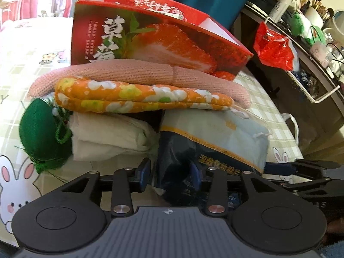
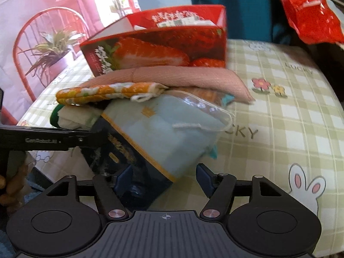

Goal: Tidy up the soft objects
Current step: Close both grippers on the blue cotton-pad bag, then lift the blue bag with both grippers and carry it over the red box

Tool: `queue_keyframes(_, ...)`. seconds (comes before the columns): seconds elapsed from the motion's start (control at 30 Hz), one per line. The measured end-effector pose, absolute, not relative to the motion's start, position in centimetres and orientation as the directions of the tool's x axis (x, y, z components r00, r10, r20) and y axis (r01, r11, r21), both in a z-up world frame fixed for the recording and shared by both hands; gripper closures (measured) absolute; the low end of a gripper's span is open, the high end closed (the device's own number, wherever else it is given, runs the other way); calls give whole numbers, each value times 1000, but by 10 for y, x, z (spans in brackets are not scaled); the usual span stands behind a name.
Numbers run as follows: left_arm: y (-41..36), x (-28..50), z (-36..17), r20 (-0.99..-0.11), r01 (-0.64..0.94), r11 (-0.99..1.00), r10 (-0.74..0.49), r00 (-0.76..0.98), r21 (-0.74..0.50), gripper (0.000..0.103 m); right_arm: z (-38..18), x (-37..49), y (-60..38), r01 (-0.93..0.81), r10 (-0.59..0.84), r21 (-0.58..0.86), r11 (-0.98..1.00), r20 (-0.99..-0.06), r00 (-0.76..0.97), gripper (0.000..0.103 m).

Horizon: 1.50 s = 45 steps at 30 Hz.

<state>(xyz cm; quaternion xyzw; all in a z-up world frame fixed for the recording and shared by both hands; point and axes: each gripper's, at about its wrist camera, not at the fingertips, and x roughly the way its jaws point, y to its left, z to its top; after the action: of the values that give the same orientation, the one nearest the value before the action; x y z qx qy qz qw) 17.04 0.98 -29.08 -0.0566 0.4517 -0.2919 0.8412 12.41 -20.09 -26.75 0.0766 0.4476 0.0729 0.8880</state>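
A clear package (image 1: 215, 137) (image 2: 167, 129) of pale blue cloth with a navy card lies at the front of a pile. On it rest an orange floral quilted pad (image 1: 137, 96) (image 2: 103, 91) and a pink knitted piece (image 1: 133, 73) (image 2: 182, 75). To the left sit a folded white cloth (image 1: 107, 135) and a green ball (image 1: 40, 133). My left gripper (image 1: 169, 173) is open around the package's dark corner, with a gap at its left pad. My right gripper (image 2: 164, 178) is open around the other near corner, its right pad clear of the wrapper.
A red strawberry box (image 1: 172, 43) (image 2: 161, 49) stands open behind the pile on the checked tablecloth (image 2: 279, 118). A red plastic bag (image 1: 273, 47) hangs by a cluttered shelf (image 1: 311, 32) on the right. A hand holds the left gripper's handle (image 2: 13, 185).
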Motion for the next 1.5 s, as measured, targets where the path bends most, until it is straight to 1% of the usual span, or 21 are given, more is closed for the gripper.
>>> queue_keyframes(0.03,8,169,-291,-728,448,817,-549,411,-363,60,-269,124,-202,-59,208,215,975,-783,586,47)
queue_keyframes(0.07,6,169,-291,-729,456,814,-550,407,-360,60,-269,125,-201,-66,224,229,971,-782,581,53)
queue_keyframes(0.1,4,168,-291,-732,463,813,-548,405,-353,60,-269,125,-200,-77,235,235,969,-780,579,55)
queue_keyframes(0.23,3,169,-293,-729,474,799,-566,384,-370,61,-265,127,-193,-112,243,220,969,-765,596,60)
queue_keyframes(0.4,-3,168,-297,-726,488,782,-586,360,-388,62,-257,128,-200,-97,231,220,971,-735,638,69)
queue_keyframes(0.43,-2,169,-298,-725,480,785,-585,365,-392,62,-256,129,-201,-98,233,223,970,-731,641,70)
queue_keyframes(0.5,-1,172,-302,-720,449,793,-585,373,-411,58,-257,129,-202,-100,238,229,968,-730,641,72)
queue_keyframes(0.57,1,174,-303,-716,428,793,-591,372,-433,58,-257,128,-201,-98,245,238,966,-728,640,74)
queue_keyframes(0.73,-5,175,-289,-712,479,768,-611,346,-426,59,-248,124,-200,-115,238,219,969,-703,670,75)
queue_keyframes(0.77,-5,175,-283,-703,490,758,-622,344,-431,61,-245,123,-200,-115,233,212,971,-697,678,75)
queue_keyframes(1.03,-8,173,-240,-607,552,693,-703,371,-464,61,-207,117,-209,-113,195,173,978,-601,775,75)
queue_keyframes(1.27,-17,172,-219,-553,585,661,-737,389,-470,61,-182,119,-219,-106,184,172,979,-546,817,74)
queue_keyframes(1.5,-11,174,-196,-493,616,633,-767,412,-470,61,-161,117,-219,-121,179,148,982,-490,853,73)
